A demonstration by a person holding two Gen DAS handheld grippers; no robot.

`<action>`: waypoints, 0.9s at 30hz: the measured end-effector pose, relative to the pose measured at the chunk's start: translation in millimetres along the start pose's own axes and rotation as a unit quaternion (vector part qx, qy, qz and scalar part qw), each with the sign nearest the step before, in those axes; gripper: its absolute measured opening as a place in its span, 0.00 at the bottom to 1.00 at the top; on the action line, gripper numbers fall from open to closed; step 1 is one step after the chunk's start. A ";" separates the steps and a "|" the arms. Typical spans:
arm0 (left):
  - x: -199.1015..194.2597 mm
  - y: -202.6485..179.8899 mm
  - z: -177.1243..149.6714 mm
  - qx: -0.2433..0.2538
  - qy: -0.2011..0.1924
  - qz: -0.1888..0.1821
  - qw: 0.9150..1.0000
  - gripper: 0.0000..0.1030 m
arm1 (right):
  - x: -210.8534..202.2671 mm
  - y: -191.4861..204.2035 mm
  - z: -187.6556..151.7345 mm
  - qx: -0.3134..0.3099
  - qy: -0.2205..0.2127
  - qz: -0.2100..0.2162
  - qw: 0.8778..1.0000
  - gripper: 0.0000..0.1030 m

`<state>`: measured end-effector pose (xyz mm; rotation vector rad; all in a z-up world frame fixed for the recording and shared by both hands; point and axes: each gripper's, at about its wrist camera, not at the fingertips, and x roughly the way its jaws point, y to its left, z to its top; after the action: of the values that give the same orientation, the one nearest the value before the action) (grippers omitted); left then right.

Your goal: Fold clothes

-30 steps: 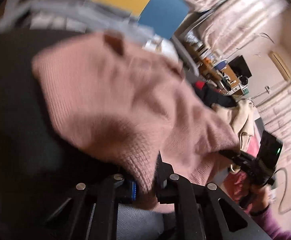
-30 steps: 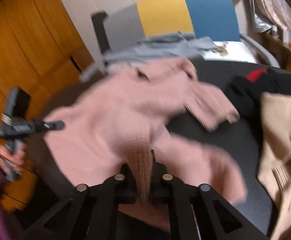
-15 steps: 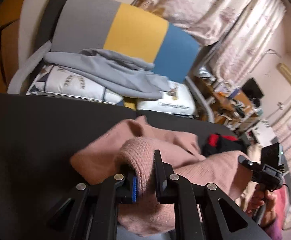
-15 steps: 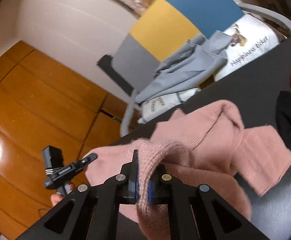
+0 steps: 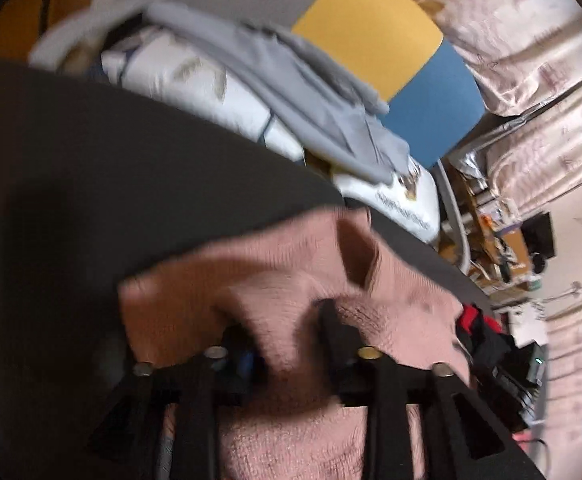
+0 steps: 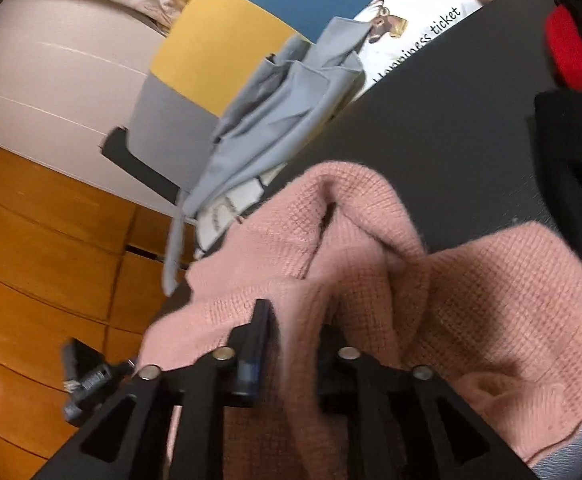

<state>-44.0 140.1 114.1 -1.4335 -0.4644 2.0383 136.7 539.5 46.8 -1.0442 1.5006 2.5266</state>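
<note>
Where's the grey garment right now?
The grey garment is draped over white printed cushions on the grey, yellow and blue chair, just beyond the dark table's far edge, behind the pink sweater in both wrist views.

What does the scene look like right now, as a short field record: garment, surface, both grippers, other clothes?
garment: pink knit sweater, bunched in folds, not flat
surface: dark table
left hand-held gripper: fingers apart, sweater lying between them
right hand-held gripper: fingers apart, sweater lying between them
grip: neither looks clamped on the knit
other clothes: black and red garment to the right of the sweater; grey garment draped on the chair behind
chair: grey, yellow and blue backrest
</note>
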 end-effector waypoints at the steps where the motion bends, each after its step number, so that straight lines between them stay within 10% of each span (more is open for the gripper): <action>1: -4.6 4.2 -10.4 -0.004 0.001 -0.011 1.000 0.54 | -5.5 1.2 -3.0 -0.005 -0.003 0.001 1.000 0.27; 6: -27.9 25.4 -62.1 -0.025 0.005 -0.067 0.997 0.84 | -48.2 25.5 -35.1 -0.125 -0.039 -0.055 0.990 0.61; 16: -15.8 13.4 -144.9 0.009 0.019 -0.089 0.996 0.96 | -40.5 45.1 -100.1 -0.239 0.011 -0.118 0.964 0.64; 18: -4.7 -1.3 -148.6 0.028 0.040 -0.093 0.994 0.83 | -37.2 39.8 -110.4 -0.224 0.013 -0.117 0.967 0.47; 20: 7.0 -13.5 -154.5 0.037 0.061 -0.074 0.995 0.24 | -38.9 36.2 -119.3 -0.198 0.013 -0.104 0.975 0.30; 22: 5.5 -17.9 -159.0 0.037 0.069 -0.088 0.993 0.17 | -50.3 40.8 -128.6 -0.181 0.005 -0.080 0.980 0.13; 27: -56.4 -40.6 -168.8 0.128 0.022 -0.084 0.988 0.14 | -86.5 53.7 -151.7 -0.123 -0.006 0.020 0.992 0.06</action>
<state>137.9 125.3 118.8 -1.2387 -0.2821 1.8527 266.1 417.5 88.6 -1.0322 1.2412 2.7965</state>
